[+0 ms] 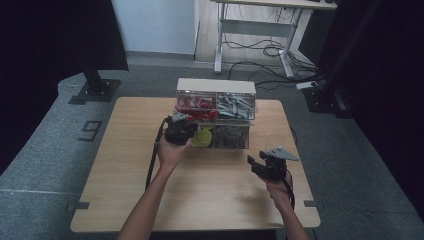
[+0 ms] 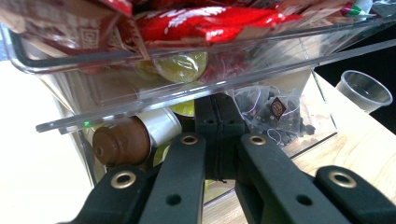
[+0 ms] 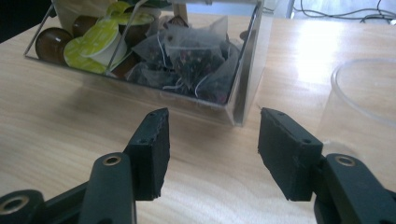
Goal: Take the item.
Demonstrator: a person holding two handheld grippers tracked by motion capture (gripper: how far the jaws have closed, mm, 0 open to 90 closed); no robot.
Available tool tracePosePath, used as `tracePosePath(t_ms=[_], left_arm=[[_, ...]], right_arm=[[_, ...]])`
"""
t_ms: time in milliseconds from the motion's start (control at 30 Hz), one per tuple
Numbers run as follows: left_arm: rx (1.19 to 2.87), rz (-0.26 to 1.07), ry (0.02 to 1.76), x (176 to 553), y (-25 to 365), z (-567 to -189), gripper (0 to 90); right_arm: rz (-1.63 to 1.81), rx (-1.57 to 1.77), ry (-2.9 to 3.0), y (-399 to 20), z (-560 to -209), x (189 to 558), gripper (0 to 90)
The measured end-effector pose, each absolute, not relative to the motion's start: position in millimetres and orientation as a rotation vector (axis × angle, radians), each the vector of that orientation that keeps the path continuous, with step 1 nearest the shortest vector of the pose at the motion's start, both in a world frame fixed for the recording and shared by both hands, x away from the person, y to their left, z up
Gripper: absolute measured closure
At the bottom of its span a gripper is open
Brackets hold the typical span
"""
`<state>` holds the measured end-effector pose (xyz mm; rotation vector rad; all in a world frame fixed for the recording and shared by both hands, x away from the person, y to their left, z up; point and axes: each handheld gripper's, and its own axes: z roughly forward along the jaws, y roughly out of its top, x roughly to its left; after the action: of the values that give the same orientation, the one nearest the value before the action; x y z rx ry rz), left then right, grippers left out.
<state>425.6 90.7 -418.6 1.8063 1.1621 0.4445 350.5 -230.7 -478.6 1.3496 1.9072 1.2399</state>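
At clear plastic drawer organiser [image 1: 216, 114], L tool [image 1: 178, 128] shut, bracing lower drawer; R tool [image 3: 212, 140] half-wide, empty, w/ teabags [image 3: 187, 63] ahead.

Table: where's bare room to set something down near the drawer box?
Bare wood lies along the table's left side, beside the left gripper, and across the near edge between the forearms. In front of the drawer box it is crowded: the right gripper hangs open there, with a clear plastic cup beside the box.

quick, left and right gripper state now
left gripper: shut, at the lower drawer, holding nothing visible
right gripper: open, empty, above the table
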Motion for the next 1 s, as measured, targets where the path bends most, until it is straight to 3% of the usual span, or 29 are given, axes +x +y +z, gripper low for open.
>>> tracePosePath(t_ms=[1000], left_arm=[[1.804, 0.426, 1.163, 426.5, 93.2, -417.5, 90.0]], right_arm=[[1.23, 1.312, 1.934, -199.7, -471.1, 391.1, 45.3]])
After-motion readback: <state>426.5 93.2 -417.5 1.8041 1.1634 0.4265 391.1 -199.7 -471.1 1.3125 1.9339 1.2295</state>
